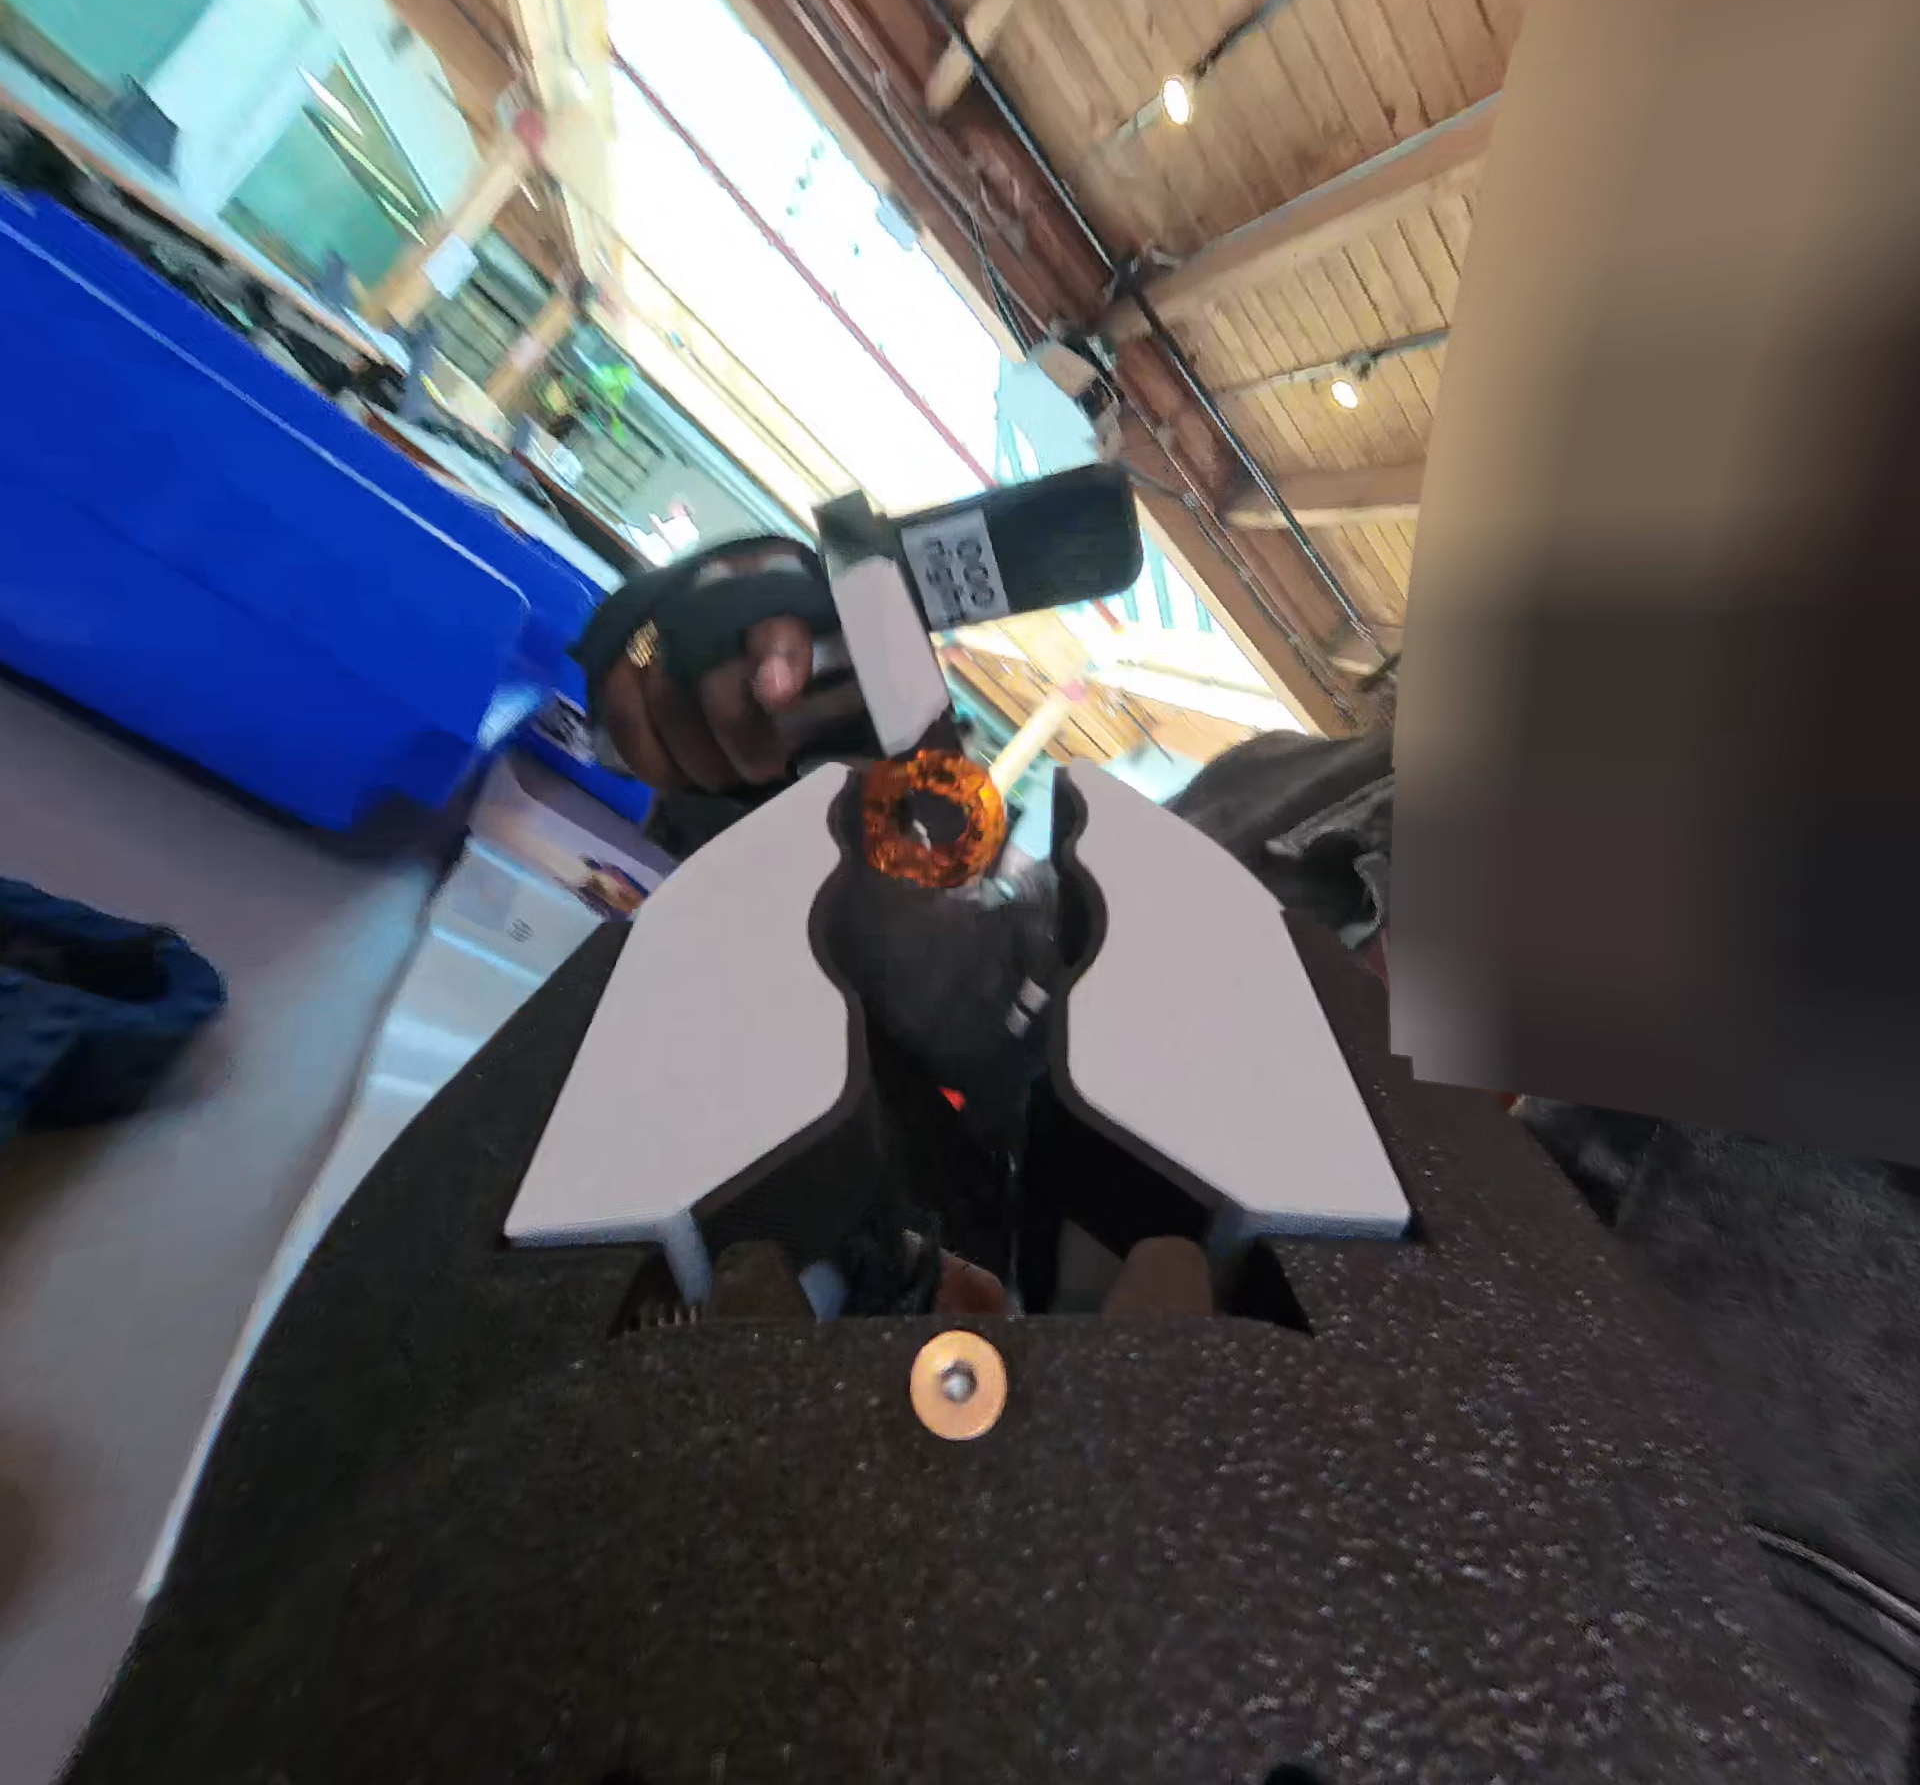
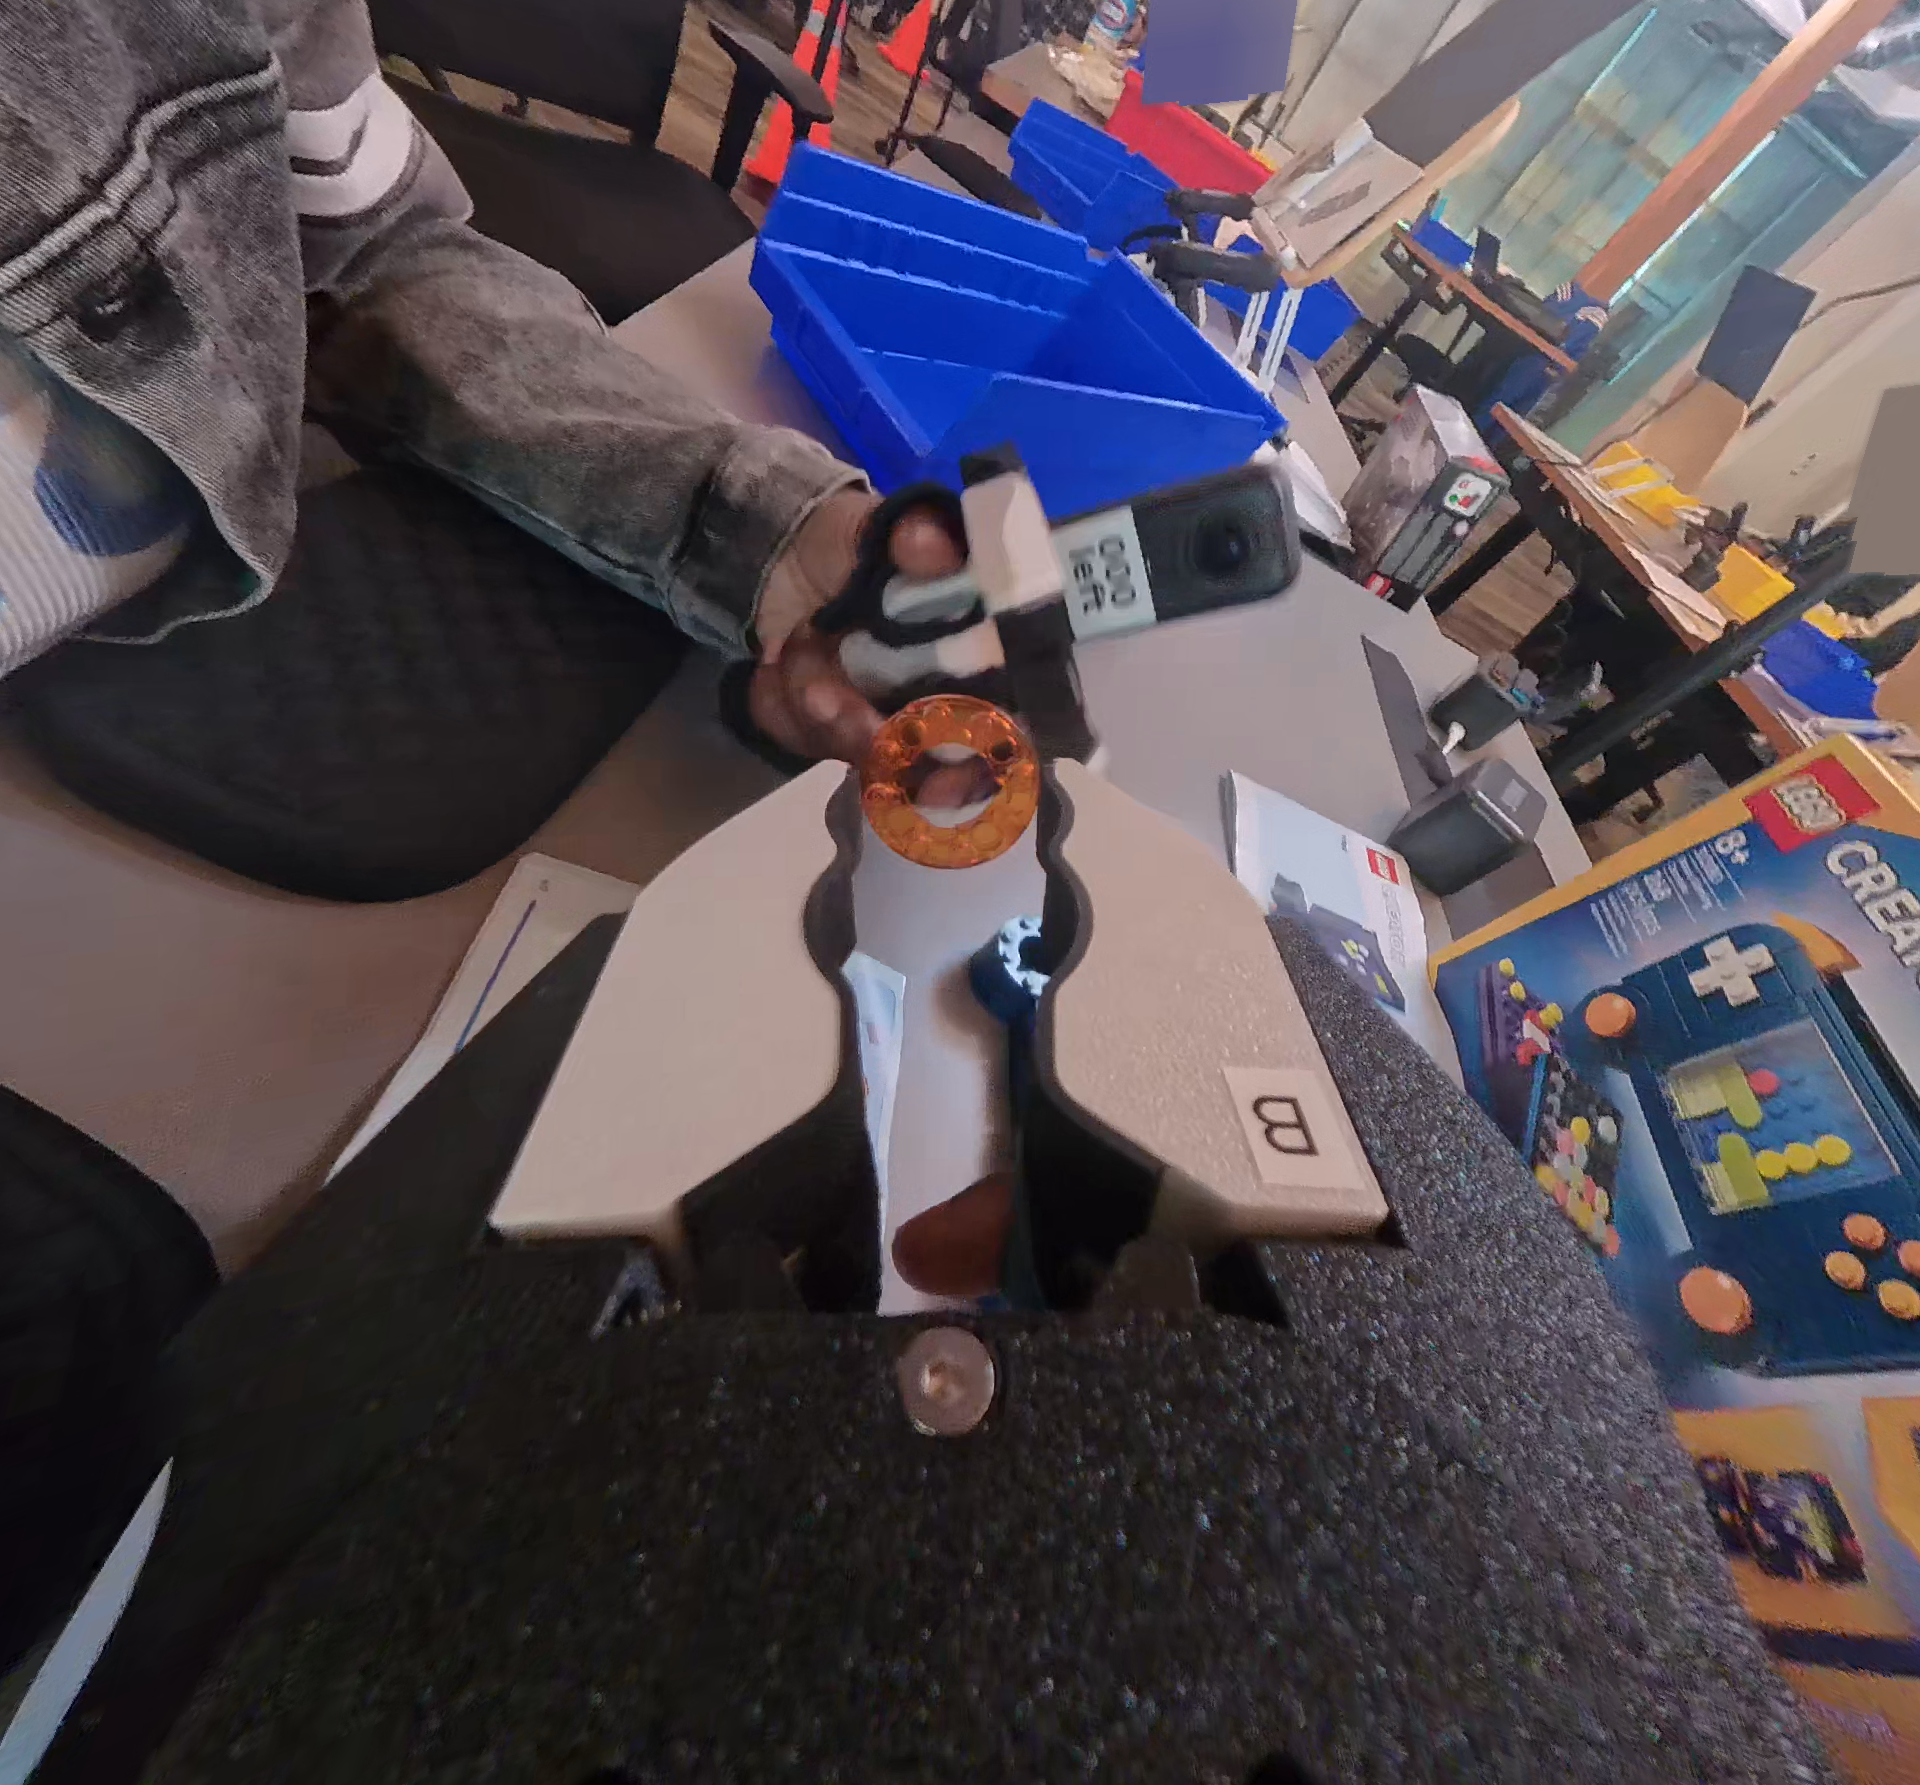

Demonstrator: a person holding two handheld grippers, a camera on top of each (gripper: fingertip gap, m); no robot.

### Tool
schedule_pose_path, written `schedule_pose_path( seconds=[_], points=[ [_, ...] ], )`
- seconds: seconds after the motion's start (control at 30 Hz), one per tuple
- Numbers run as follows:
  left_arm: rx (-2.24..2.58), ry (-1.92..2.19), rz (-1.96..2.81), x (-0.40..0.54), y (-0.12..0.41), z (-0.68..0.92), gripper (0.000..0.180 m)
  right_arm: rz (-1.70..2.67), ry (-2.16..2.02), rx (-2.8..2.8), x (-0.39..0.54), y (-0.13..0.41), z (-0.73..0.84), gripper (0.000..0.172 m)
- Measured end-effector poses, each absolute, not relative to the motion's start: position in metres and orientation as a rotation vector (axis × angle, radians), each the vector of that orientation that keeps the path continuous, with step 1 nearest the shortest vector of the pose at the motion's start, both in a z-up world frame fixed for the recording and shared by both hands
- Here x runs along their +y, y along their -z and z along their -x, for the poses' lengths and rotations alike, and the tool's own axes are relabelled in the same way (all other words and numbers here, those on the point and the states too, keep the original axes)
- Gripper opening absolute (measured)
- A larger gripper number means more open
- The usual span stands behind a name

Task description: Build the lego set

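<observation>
Over a grey desk with blue plastic bins (image 2: 997, 333), both grippers meet tip to tip at 1 translucent orange ring (image 2: 948, 781), the right gripper (image 2: 948, 800) apparently clamping its rim, the left gripper (image 1: 951, 805) with jaws apart around it.

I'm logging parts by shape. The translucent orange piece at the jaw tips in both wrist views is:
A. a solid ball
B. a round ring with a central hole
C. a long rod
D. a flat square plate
B: the orange piece has a round outline and an open middle, and the background shows through the hole.
</observation>
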State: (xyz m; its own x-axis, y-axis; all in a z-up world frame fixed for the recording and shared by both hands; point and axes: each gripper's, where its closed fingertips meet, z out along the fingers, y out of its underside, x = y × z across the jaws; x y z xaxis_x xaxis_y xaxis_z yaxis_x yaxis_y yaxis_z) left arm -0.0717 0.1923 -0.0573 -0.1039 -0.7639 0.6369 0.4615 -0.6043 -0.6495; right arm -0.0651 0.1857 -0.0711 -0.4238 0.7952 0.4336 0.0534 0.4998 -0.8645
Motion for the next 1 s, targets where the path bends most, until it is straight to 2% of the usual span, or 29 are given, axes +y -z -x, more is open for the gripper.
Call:
schedule_pose_path(
  seconds=[0.03,0.33,0.6,0.87,1.0],
  points=[
    [0.324,1.757,1.294,0.199,0.055,0.080,0.034,0.726,-0.996,-1.824,0.189,0.073,0.064,0.032],
    [0.296,1.199,1.499,0.231,0.079,0.114,0.029,0.846,-0.948,-1.895,0.201,0.097,0.065,0.032],
    [0.340,1.050,1.585,0.237,0.094,0.114,0.027,1.151,-0.998,-1.944,0.214,0.125,0.065,0.032],
    [0.424,1.101,1.483,0.226,0.080,0.104,0.027,1.439,-1.558,-1.620,0.220,0.094,0.067,0.032],
    [0.649,0.812,1.413,0.218,0.080,0.091,0.028,1.421,-1.674,-1.614,0.214,0.087,0.064,0.032]
  ],
)
